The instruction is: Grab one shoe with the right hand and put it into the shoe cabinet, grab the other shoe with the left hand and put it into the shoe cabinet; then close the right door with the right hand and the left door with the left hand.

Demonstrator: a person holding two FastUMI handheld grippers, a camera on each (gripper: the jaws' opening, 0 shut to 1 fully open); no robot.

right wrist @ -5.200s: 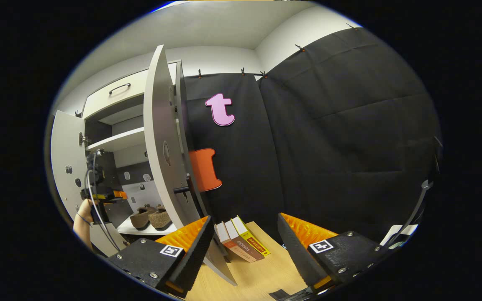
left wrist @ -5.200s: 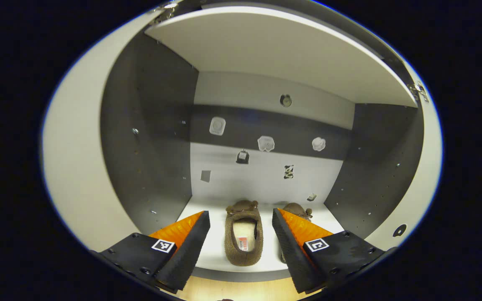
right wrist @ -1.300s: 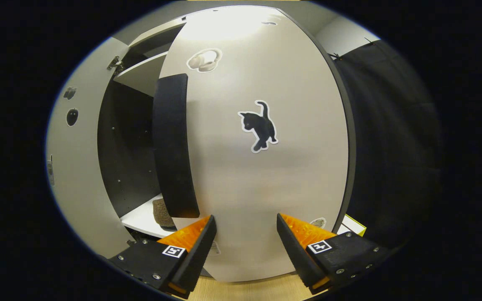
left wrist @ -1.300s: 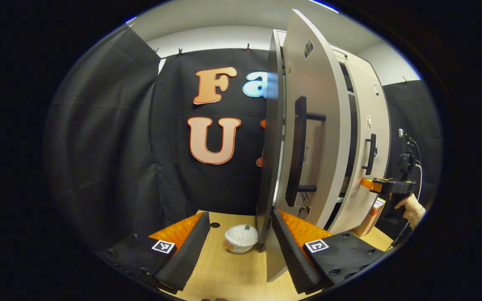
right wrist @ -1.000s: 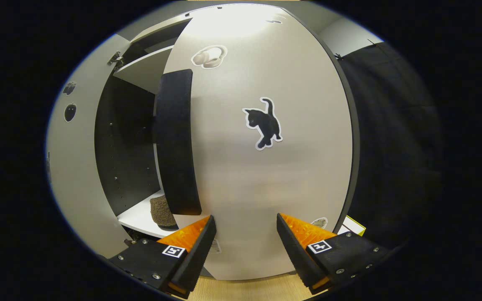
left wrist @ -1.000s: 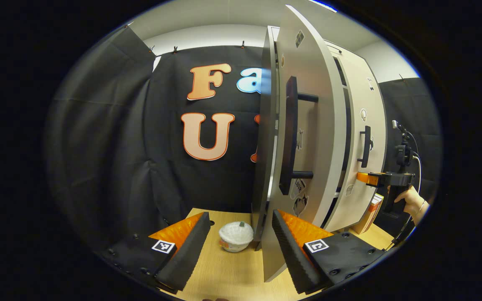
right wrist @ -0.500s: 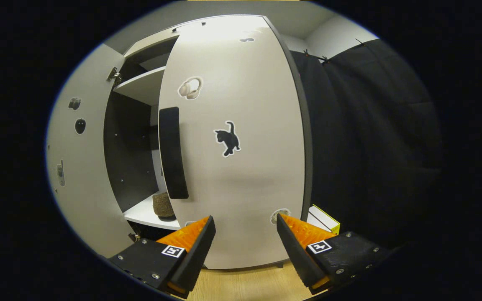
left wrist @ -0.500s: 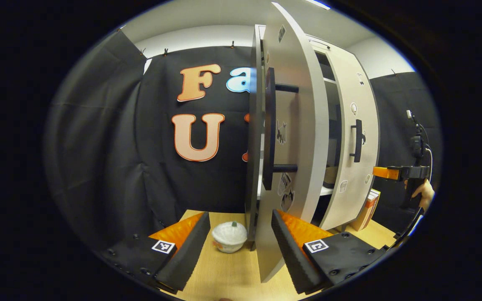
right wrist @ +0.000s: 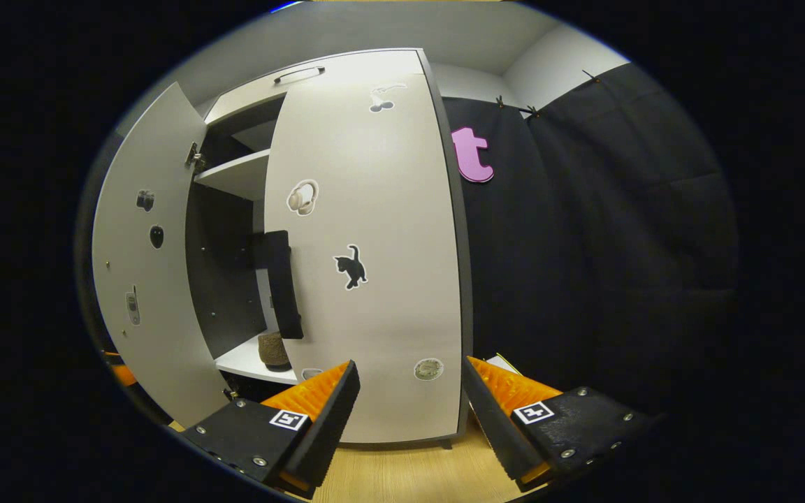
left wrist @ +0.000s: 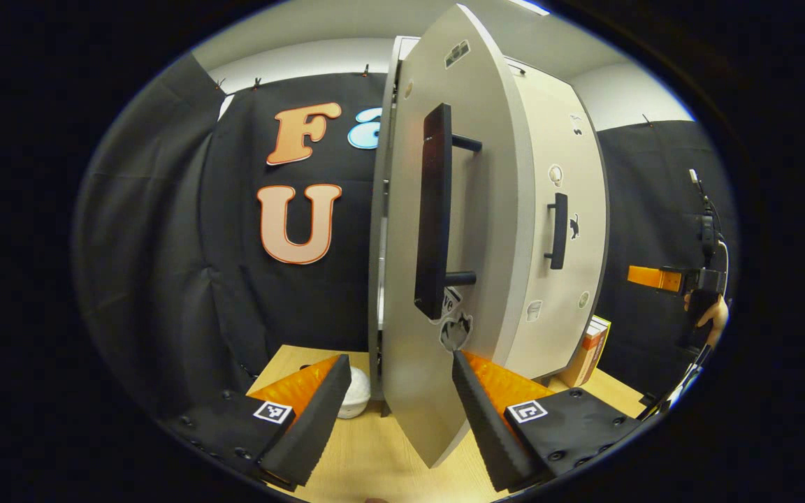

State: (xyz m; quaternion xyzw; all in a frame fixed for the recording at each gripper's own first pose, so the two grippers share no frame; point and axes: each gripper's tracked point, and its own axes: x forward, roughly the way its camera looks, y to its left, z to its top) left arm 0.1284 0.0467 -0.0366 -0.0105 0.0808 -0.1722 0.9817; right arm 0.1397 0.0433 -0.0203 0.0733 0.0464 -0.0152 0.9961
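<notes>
Your left hand-held gripper [left wrist: 394,402] gapes wide astride the half-open pale grey left door [left wrist: 465,175]; your right hand-held gripper [right wrist: 408,405] gapes empty before the shut right door [right wrist: 374,279], brown fuzzy shoe [right wrist: 273,349] behind it.

Black cloth walls [right wrist: 584,230], pale ceiling [right wrist: 402,28] overhead, light wooden tabletop [left wrist: 367,454] underfoot, evenly lit.

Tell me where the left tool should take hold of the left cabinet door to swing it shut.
Take the left door by its long upright bar handle, near mid-length. It stands off the panel on two posts, leaving a gap for a finger. The open left tool should come at the door's outer face with its fingers level, straddling the bar.
</notes>
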